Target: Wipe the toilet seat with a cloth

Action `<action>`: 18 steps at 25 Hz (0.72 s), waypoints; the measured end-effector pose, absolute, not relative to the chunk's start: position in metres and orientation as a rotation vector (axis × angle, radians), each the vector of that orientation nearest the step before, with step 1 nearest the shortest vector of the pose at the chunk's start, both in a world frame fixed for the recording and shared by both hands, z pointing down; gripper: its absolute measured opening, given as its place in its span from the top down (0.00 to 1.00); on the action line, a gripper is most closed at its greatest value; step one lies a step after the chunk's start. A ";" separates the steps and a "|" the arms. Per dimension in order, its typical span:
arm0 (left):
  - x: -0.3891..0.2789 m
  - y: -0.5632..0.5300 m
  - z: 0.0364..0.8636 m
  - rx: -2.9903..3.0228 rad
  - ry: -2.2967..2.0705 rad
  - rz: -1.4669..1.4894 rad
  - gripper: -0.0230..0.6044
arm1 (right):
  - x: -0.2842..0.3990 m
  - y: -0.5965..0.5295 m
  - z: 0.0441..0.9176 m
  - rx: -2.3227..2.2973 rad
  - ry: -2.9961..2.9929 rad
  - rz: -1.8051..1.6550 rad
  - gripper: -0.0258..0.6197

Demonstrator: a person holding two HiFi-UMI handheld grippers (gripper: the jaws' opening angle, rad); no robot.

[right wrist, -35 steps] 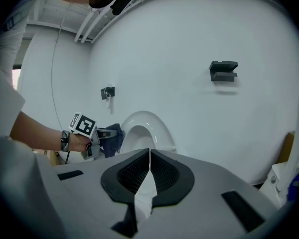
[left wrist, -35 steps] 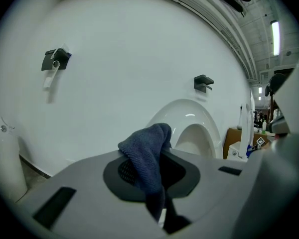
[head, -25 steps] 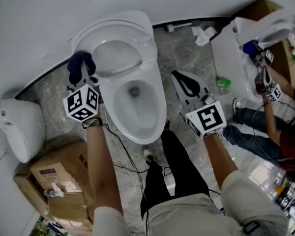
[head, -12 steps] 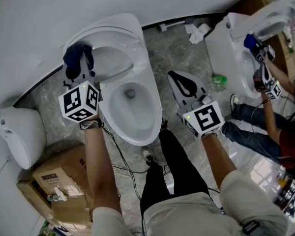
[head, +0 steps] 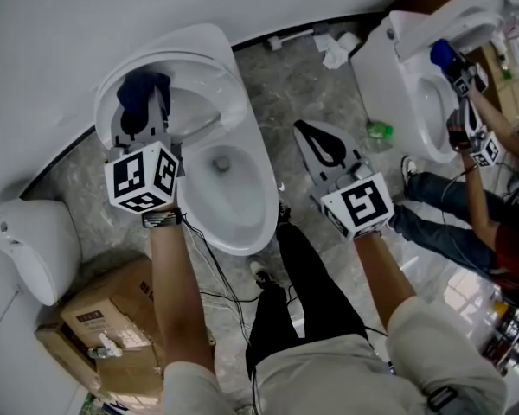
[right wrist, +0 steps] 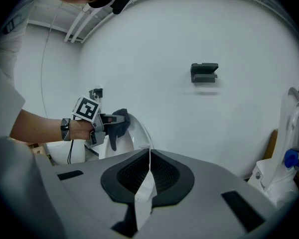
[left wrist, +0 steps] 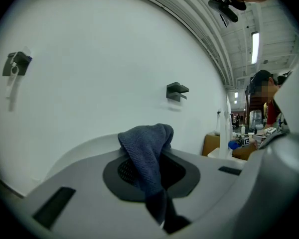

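cloth (left wrist: 145, 156): dark blue, fine ribbed weave
toilet (head: 239, 242): plain white all over
left gripper (head: 144, 115): grey body, black pads
right gripper (right wrist: 149, 151): grey body, black ridged pads
marker cubes (head: 141, 178): white faces with black square patterns
floor (head: 303, 85): grey, marbled with paler veins
wall (head: 52, 41): plain white
box (head: 112, 309), near left: brown cardboard
trousers (head: 311, 292): black
far-right toilet (head: 389, 72): white
bottle (head: 379, 130), near the far-right toilet: green

Both bare forearms reach forward. The left gripper (head: 141, 119) is over the rear left of the toilet (head: 253, 239), its jaws clamped on a cloth (head: 144, 93). The right gripper (head: 307, 137) hovers to the right of the toilet, apart from it, jaws pressed together and empty.
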State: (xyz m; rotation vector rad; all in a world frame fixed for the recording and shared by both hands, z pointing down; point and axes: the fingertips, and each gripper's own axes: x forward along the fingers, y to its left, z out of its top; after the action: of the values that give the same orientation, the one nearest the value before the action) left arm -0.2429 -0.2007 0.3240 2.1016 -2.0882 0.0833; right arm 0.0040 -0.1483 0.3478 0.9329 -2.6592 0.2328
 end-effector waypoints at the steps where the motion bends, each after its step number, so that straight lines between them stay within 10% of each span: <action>1: -0.236 -0.204 0.327 2.117 -2.062 0.083 0.90 | 0.005 -0.148 0.349 0.937 -2.658 0.237 0.91; 18: -0.164 -0.234 0.382 2.086 -1.876 0.152 0.90 | 0.046 -0.155 0.367 0.994 -2.619 0.261 0.91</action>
State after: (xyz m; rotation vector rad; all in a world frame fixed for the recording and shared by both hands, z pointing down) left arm -0.1640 -0.2339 0.3815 2.0863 -1.8755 0.1519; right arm 0.0458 -0.1552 0.3670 0.9942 -2.6186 0.2610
